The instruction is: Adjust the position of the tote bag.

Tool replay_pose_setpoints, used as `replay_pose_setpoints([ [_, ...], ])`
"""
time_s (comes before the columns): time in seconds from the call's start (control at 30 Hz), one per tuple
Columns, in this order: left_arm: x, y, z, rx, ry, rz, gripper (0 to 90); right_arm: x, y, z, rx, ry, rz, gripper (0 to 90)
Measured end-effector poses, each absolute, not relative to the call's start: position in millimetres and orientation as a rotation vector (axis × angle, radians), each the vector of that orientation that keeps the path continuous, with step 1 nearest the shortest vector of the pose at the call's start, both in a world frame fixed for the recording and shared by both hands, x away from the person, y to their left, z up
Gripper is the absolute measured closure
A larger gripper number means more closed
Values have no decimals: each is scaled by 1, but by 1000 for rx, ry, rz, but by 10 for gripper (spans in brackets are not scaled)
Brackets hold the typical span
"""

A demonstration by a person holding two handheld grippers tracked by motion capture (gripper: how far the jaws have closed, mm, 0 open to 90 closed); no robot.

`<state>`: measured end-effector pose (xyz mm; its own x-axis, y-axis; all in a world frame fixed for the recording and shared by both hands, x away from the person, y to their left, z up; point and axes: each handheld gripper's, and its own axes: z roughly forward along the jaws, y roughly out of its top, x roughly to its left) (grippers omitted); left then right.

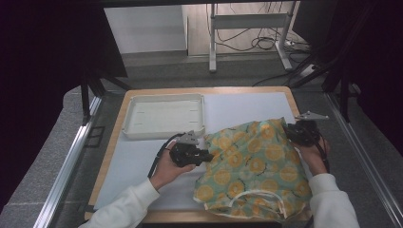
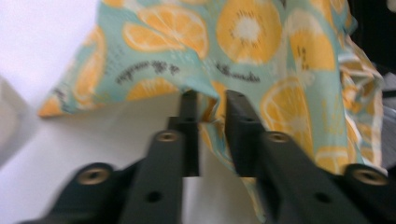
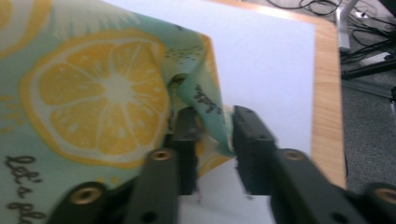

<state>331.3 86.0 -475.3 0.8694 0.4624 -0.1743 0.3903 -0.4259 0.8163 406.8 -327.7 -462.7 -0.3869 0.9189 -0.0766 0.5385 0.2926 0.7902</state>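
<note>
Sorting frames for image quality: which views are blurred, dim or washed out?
High view: sharp and evenly lit over the cloth, dark surroundings. Left gripper view: soft blur on the jaws, table washed out white. Right gripper view: cloth print fairly clear, jaws and the table's right edge blurred.

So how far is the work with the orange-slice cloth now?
Done: the teal cloth printed with orange slices lies bunched on the white table mat, partly spread. In hand: the left gripper and the right gripper each have a cloth edge between parted jaws, apparently not clamped. Left: probably a fresh grip and more arranging; the white plastic tray holds nothing.
</note>
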Motion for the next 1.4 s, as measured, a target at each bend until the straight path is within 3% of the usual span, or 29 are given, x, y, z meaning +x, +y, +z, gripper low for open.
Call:
replay_pose_setpoints([
  [0.27, 326, 99, -470, 2023, 641, 134, 599, 378, -351, -443, 1316, 1972, 988, 485],
  [0.47, 320, 102, -470, 2024, 643, 145, 582, 360, -368, -433, 1336, 1927, 1054, 475],
  [0.63, 312, 107, -467, 2009, 659, 224, 518, 340, -373, -429, 1301, 1922, 1128, 467],
  [1.4, 295, 129, -473, 2002, 748, 244, 332, 255, -338, -435, 1155, 2010, 1297, 323],
])
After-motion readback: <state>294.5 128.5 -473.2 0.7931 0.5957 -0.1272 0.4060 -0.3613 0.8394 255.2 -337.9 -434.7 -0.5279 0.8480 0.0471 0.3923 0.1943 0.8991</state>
